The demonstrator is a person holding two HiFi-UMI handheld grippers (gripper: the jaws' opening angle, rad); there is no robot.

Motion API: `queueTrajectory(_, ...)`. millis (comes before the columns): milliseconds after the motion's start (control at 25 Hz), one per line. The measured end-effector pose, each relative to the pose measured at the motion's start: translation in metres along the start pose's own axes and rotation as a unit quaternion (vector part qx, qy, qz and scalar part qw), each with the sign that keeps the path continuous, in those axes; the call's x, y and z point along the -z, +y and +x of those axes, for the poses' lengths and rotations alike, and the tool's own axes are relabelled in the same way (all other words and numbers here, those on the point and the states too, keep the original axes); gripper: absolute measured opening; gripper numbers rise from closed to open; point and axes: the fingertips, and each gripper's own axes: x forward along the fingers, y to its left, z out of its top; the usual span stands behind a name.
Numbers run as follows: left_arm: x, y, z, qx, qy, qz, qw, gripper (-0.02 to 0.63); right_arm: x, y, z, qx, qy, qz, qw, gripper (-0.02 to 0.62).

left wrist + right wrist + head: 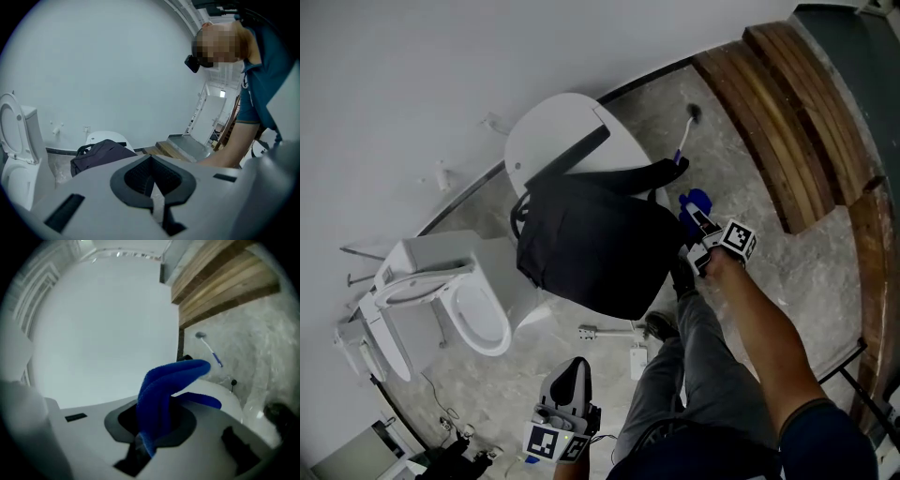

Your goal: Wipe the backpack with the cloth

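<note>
The grey stone floor (722, 159) runs up to a white wall (441, 75), with wooden steps (787, 112) at the far right and a toilet (478, 319) with its seat up at the left. Between them stands a round white fixture (553, 131). The backpack (591, 248) lies on it, dark and slumped, and its near edge hangs over toward the person. The carry handle is at the left end, so the long axis seems to run left to right across the head view, somewhat tilted.

The right gripper (698, 248) is at the pack's right edge, just beside it. I cannot tell if it touches. Its jaws are clenched on the blue cloth (696, 202). In the right gripper view the cloth (164, 390) rises out of the pinch in a folded tongue that bends over the tips. The pack therefore lies to the left of these jaws, and a wiping stroke would likely travel leftward along its length.

The left gripper (570, 380) hangs low by the person's leg, well apart from the pack. Its jaws are pressed together with nothing between them. It faces the backpack (101, 154) from a distance, so the right hand is the nearer one for the wipe.

A brush (686, 131) with a blue handle lies on the floor beyond the pack.
</note>
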Motion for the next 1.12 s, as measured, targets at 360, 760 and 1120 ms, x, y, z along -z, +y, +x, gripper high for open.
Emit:
queueTrajectory(360,-0.006,0.026,-0.009,-0.071,-0.019,-0.043,0.9964,0.005,0.059,0.041,0.098,0.040,0.378,-0.306,0.873,0.041)
queueTrajectory(760,-0.017,0.033,-0.009,-0.111,-0.039,-0.063,0.9911,0.005,0.094,0.064,0.112,0.004,0.473,-0.319,0.821,0.040)
queueTrajectory(1120,-0.025,0.035,0.003,-0.106,-0.045,-0.071,0.9908,0.005,0.075,0.041,0.068,0.027,0.443,-0.315,0.839,0.040)
